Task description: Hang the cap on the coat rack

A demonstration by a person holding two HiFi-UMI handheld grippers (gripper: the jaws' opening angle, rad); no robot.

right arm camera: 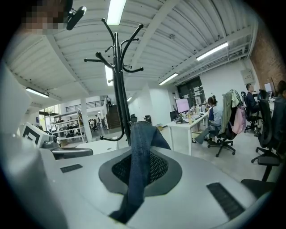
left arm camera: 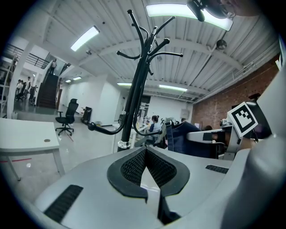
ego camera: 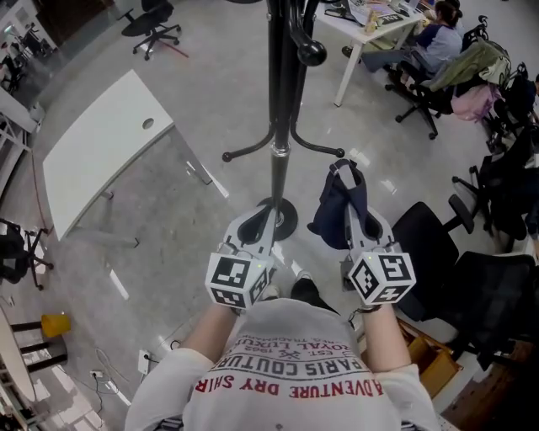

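Note:
The black coat rack (ego camera: 280,101) rises straight ahead of me, its round base (ego camera: 282,220) on the floor and curved hooks (left arm camera: 147,42) at the top. My right gripper (ego camera: 352,198) is shut on a dark blue denim cap (ego camera: 335,206), which hangs just right of the pole. In the right gripper view the cap's fabric (right arm camera: 136,179) runs up between the pads, with the coat rack (right arm camera: 118,89) behind it to the left. My left gripper (ego camera: 257,226) is held next to the pole, its tips closed together (left arm camera: 145,151) with nothing between them.
A white table (ego camera: 101,151) stands to the left. Black office chairs (ego camera: 434,244) crowd the right side, with a brown box (ego camera: 429,353) near my feet. A person sits at a desk (ego camera: 370,29) at the far right. A black chair (ego camera: 156,25) is at the far left.

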